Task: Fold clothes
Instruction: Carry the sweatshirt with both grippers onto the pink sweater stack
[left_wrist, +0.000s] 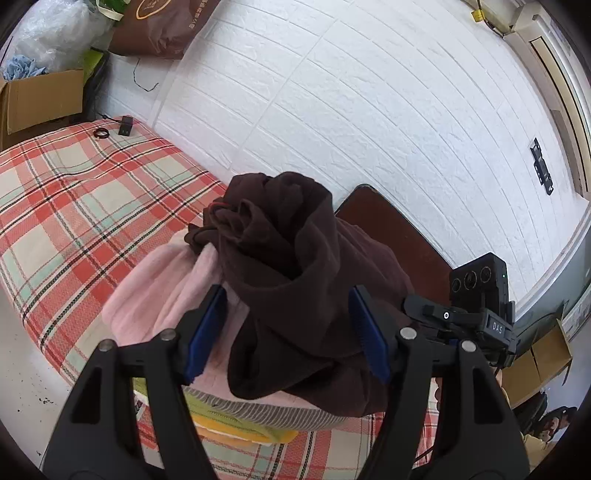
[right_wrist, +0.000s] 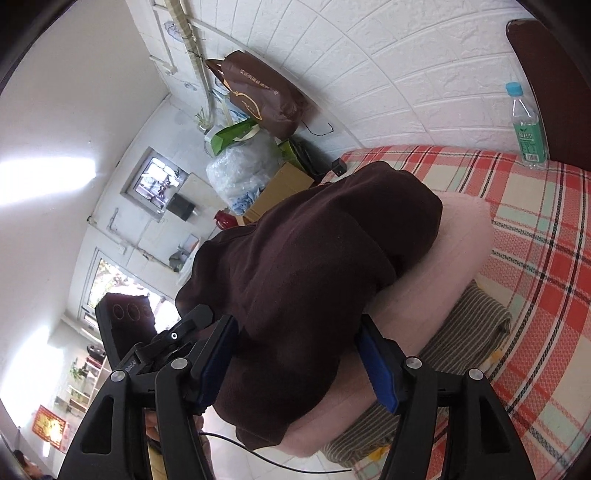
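— Fabric first: what is lying on the plaid red-and-cream bed cover (left_wrist: 85, 192)?

— One crumpled dark-brown fleece garment (left_wrist: 288, 280) is sitting bunched on top of one folded pale-pink fleece garment (left_wrist: 155, 295), which is resting on one striped olive-grey knit (right_wrist: 476, 317).

— And the tools?

— Two. The left tool (left_wrist: 288, 325) and the right tool (right_wrist: 295, 365) are both standing wide apart, blue pads flanking the brown heap, clamping nothing.

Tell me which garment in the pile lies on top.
The crumpled dark brown garment; it sits above the pink fleece and the striped knit beneath.
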